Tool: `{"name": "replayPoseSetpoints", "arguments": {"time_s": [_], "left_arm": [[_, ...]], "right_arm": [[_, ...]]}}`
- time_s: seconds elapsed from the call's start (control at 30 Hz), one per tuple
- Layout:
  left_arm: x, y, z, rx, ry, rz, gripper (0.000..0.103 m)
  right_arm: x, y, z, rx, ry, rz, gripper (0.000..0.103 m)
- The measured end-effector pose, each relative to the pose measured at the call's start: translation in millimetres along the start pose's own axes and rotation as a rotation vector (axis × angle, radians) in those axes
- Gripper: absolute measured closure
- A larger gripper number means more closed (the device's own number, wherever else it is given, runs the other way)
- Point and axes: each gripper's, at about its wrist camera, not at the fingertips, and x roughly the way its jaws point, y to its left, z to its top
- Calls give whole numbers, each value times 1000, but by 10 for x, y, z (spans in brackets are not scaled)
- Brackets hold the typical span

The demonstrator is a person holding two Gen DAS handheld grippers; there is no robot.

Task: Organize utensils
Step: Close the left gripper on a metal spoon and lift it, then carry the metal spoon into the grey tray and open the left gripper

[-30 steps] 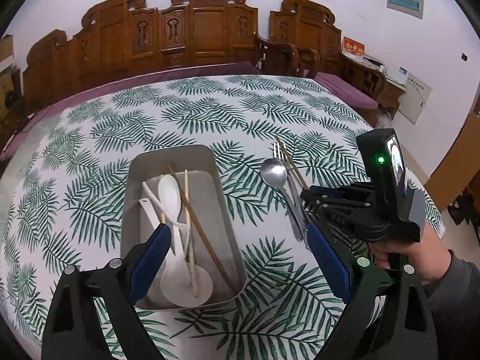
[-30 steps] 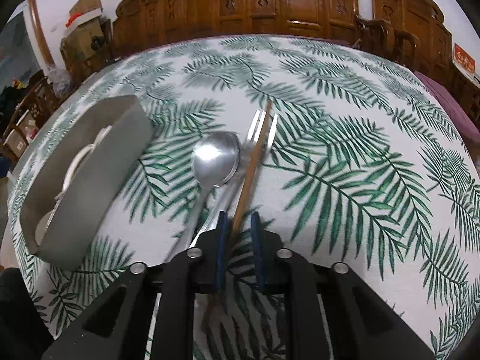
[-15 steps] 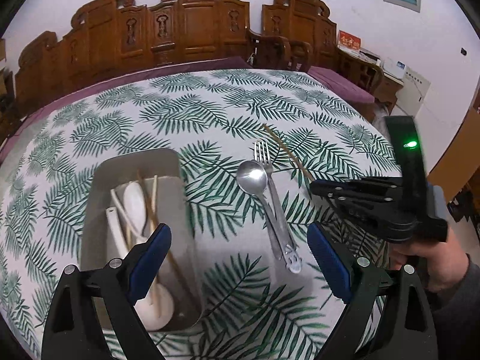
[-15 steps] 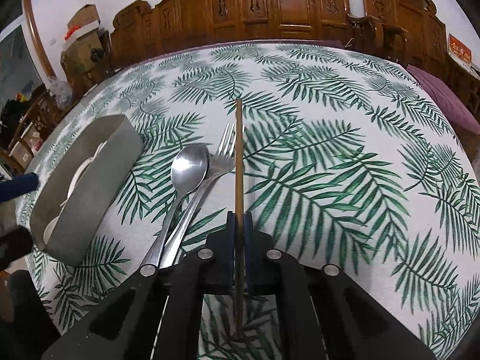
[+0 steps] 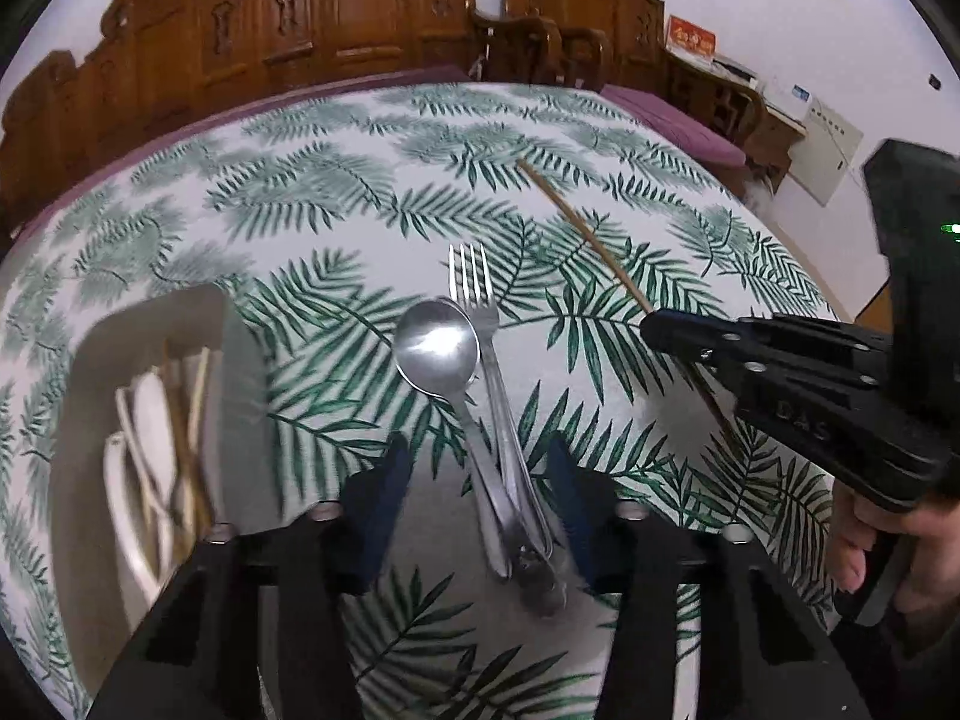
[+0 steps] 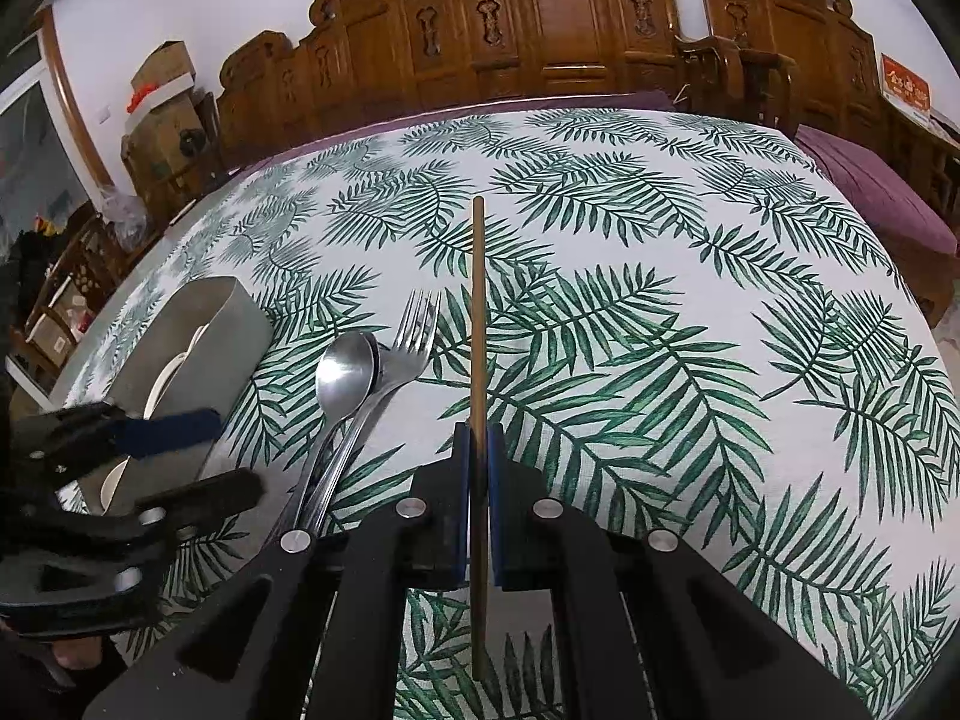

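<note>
Two handheld grippers work over a leaf-print tablecloth (image 6: pixel 690 360): the right gripper (image 6: pixel 478 450) is clamped on a wooden chopstick (image 6: pixel 478 312), lifted and pointing away. The left gripper (image 5: pixel 480 468), its jaws just narrowed but not gripping, straddles the handles of a metal spoon (image 5: pixel 438 348) and fork (image 5: pixel 480 300) lying side by side. A grey tray (image 5: pixel 240 420) of white spoons and chopsticks sits left of them.

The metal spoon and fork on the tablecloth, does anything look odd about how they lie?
Yes. The metal spoon and fork lie loose outside the tray, handles crossed and overlapping.
</note>
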Motion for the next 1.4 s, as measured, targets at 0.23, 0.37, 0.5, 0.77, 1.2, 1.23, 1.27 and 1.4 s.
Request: {"name": "replayPoseSetpoints", "arguments": {"time_s": [0.23, 0.37, 0.5, 0.77, 1.2, 1.23, 1.27, 1.4], "left_arm": [[277, 35, 54, -33, 63, 5, 85], [345, 39, 79, -33, 79, 22, 86], [367, 65, 90, -48, 83, 15, 86], [361, 83, 86, -58, 88, 6, 96], [251, 169, 55, -42, 65, 41, 98], [228, 168, 57, -39, 59, 44, 98], [204, 165, 61, -35, 53, 45, 98], [90, 165, 71, -26, 32, 48, 98]], "right_arm": [[-16, 21, 4, -1, -3, 15, 96], [-16, 36, 6, -3, -3, 20, 96], [-17, 48, 7, -6, -3, 24, 96], [-15, 68, 3, -11, -3, 28, 96], [9, 121, 9, -25, 4, 29, 96], [9, 122, 10, -26, 4, 29, 96], [7, 128, 9, -28, 4, 29, 96], [1, 162, 17, -37, 3, 30, 96]]}}
